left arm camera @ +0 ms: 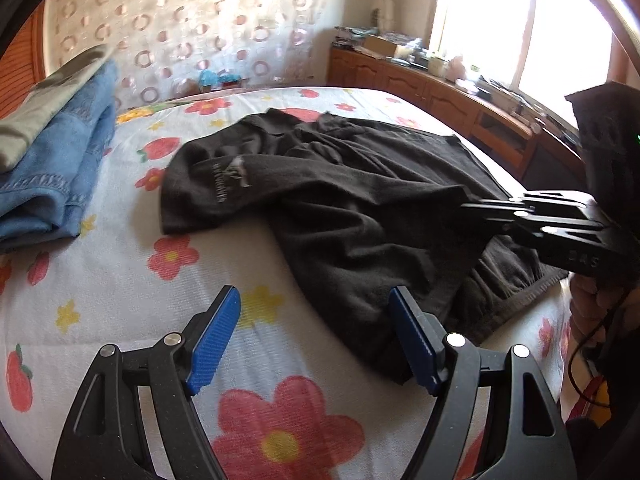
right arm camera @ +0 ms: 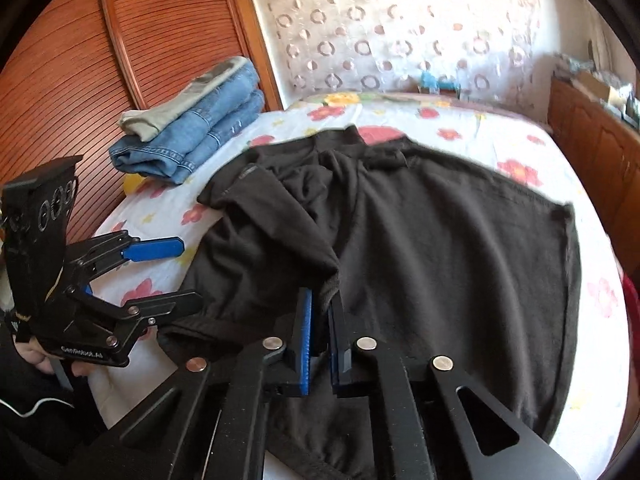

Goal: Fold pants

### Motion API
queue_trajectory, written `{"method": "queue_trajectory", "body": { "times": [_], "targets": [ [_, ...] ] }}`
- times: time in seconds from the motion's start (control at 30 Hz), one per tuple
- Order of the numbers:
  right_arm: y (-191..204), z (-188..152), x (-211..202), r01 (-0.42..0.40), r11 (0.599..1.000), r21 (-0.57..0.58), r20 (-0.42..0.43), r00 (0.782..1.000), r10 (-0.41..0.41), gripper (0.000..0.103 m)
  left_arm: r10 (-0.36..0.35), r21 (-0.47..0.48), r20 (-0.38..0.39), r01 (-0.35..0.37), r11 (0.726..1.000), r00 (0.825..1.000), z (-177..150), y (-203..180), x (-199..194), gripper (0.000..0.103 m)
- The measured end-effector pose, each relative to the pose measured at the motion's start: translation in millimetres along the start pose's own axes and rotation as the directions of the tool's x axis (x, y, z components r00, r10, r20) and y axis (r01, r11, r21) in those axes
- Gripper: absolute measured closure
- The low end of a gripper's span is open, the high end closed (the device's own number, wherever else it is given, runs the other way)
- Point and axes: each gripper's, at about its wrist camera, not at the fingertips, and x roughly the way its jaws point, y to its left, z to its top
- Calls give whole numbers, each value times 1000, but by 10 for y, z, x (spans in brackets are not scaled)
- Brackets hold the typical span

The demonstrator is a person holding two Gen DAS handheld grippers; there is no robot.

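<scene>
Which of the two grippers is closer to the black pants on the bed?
Right. The right gripper is shut on a fold of the black pants; the left gripper hovers open at their edge.

Left tool (left arm camera: 314,312) gapes above the floral bedsheet (left arm camera: 120,288), beside crumpled black pants (left arm camera: 360,200).

The left wrist view looks from low over the near edge of the bed (left arm camera: 100,312), tilted down along its own hand-held gripper (left arm camera: 316,332) toward the patterned curtain (left arm camera: 192,20) and window (left arm camera: 520,24). The right wrist view sits closer over the black pants (right arm camera: 440,240) (facing curtain and wooden wardrobe (right arm camera: 120,48)). Both share the pants, the folded jeans (right arm camera: 192,136) and the bed.
</scene>
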Motion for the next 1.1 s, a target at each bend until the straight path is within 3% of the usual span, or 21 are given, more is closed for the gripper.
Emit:
{"method": "queue_trajectory", "body": {
  "times": [0.17, 0.47, 1.1],
  "targets": [
    [18, 17, -188, 7, 1000, 13, 88, 996, -8, 98, 19, -99, 34, -15, 995, 999, 33, 178, -89, 26],
    [59, -57, -656, 48, 999, 17, 211, 976, -51, 99, 36, -82, 79, -29, 996, 996, 99, 127, -231, 26],
    [55, -327, -1130, 155, 986, 68, 233, 958, -166, 99, -32, 16, 100, 30, 999, 994, 346, -261, -239, 26]
  ]
}}
